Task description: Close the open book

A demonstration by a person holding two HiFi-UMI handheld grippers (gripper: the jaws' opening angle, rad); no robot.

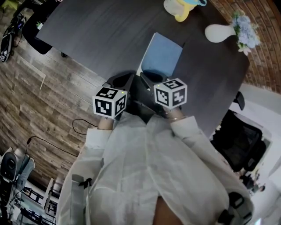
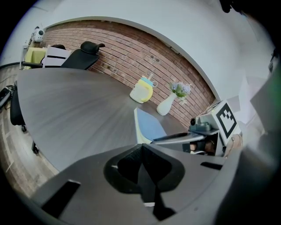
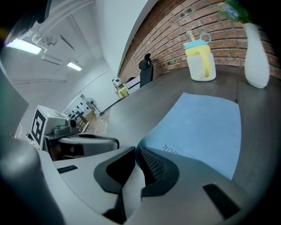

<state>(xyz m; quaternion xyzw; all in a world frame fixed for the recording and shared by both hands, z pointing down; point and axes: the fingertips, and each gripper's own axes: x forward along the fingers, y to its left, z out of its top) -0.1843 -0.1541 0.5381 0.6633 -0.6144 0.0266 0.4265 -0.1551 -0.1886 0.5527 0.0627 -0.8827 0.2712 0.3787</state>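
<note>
A book [image 1: 162, 55] with a pale blue cover lies flat on the dark table [image 1: 96, 35], cover up. Its cream page edges show in the left gripper view [image 2: 139, 127]. My right gripper [image 1: 151, 78] hovers at the book's near edge with its jaws together and nothing between them [image 3: 135, 150]; the blue cover [image 3: 206, 127] spreads out just past its tips. My left gripper [image 1: 124, 79] is beside it on the left, over bare table near the book's near left corner, shut and empty [image 2: 141, 147]. Each gripper shows in the other's view: the right gripper [image 2: 206, 132] and the left gripper [image 3: 66, 132].
A yellow lidded cup [image 1: 182, 9] and a white vase [image 1: 221, 33] of pale flowers stand at the table's far side by a brick wall [image 2: 131, 57]. Black office chairs [image 2: 85, 52] stand around the table. Wood flooring [image 1: 44, 101] lies left of the near edge.
</note>
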